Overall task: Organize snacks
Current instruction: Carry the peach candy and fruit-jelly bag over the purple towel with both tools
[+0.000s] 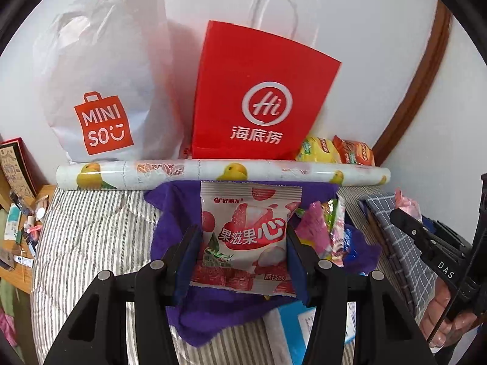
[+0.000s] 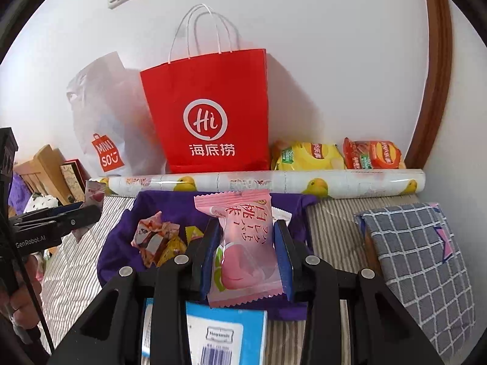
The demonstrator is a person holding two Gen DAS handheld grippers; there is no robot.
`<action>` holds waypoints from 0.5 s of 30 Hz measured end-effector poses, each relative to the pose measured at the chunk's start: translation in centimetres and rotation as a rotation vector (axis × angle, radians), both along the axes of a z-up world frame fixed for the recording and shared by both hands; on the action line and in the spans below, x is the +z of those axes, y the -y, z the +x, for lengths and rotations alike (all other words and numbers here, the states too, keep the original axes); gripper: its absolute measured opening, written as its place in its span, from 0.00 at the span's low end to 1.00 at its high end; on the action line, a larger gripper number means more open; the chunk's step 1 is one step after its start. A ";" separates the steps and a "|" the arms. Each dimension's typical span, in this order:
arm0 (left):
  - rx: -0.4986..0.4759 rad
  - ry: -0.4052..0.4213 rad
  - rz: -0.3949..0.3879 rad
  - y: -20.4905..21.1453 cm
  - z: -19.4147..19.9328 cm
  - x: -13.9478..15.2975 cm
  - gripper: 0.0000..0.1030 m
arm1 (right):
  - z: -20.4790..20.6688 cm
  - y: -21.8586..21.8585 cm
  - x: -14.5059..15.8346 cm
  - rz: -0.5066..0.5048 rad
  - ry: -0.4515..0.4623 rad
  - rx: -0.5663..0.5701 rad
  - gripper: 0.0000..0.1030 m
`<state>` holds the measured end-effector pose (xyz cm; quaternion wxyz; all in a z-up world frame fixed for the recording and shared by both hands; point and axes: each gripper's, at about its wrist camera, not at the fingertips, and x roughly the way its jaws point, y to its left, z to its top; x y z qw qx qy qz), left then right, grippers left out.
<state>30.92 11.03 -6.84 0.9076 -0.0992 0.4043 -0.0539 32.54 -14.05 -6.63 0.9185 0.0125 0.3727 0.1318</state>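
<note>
Both grippers are loaded at once over a bed strewn with snacks. The left gripper clamps a lychee gummy packet between its blue pads, jaws narrowed to the packet's width and pressing its two side edges, so the packet stands upright and face-on to the camera, clear of the purple cloth beneath it. The right gripper grips a pink peach packet the same way, jaws closed in on its sides, the wrapper held vertical with its crimped top above the fingertips.

Ahead of both tools, past a printed roll lying crosswise, a red paper bag stands against the wall with a white Miniso bag to its left; two chip bags sit to its right. The upright red bag, mouth open at the top, looks the likely destination, which would explain why each packet is held edge-on and raised rather than flat.

Just below and left of the right gripper, loose wrapped candies lie on the cloth, apparently awaiting sorting. A checked cloth lies to its right, and a blue-and-white box sits directly beneath its fingers.
</note>
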 end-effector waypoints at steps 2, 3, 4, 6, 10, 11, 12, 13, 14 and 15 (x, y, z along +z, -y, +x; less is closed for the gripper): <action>0.011 -0.007 -0.004 -0.3 0.8 -0.3 0.50 | 0.8 -0.1 -0.4 0.013 -0.012 0.002 0.34; 0.014 -0.010 -0.005 -0.3 1.1 -0.4 0.50 | 1.3 -0.2 -0.6 0.019 -0.018 0.003 0.34; 0.018 -0.014 -0.005 -0.4 1.4 -0.6 0.50 | 1.8 -0.3 -0.9 0.023 -0.023 0.005 0.34; 0.021 -0.022 -0.008 -0.5 1.9 -1.1 0.50 | 2.5 -0.6 -1.4 0.022 -0.030 0.007 0.34; 0.015 -0.043 0.001 -0.3 3.2 -2.0 0.50 | 4.0 -1.3 -2.6 0.016 -0.060 0.021 0.34; 0.011 -0.048 0.005 -0.1 3.4 -2.2 0.50 | 4.4 -1.4 -3.0 0.016 -0.070 0.024 0.34; 0.007 -0.052 0.007 0.0 3.6 -2.4 0.50 | 4.9 -1.5 -3.4 0.014 -0.084 0.028 0.34; 0.000 -0.057 0.011 0.3 4.0 -2.5 0.50 | 5.2 -1.6 -3.7 0.012 -0.092 0.028 0.34; -0.006 -0.057 0.016 0.5 4.2 -2.5 0.50 | 5.5 -1.7 -4.1 0.011 -0.104 0.026 0.34; -0.009 -0.057 0.020 0.8 4.4 -2.4 0.50 | 5.9 -1.8 -4.3 0.009 -0.114 0.029 0.34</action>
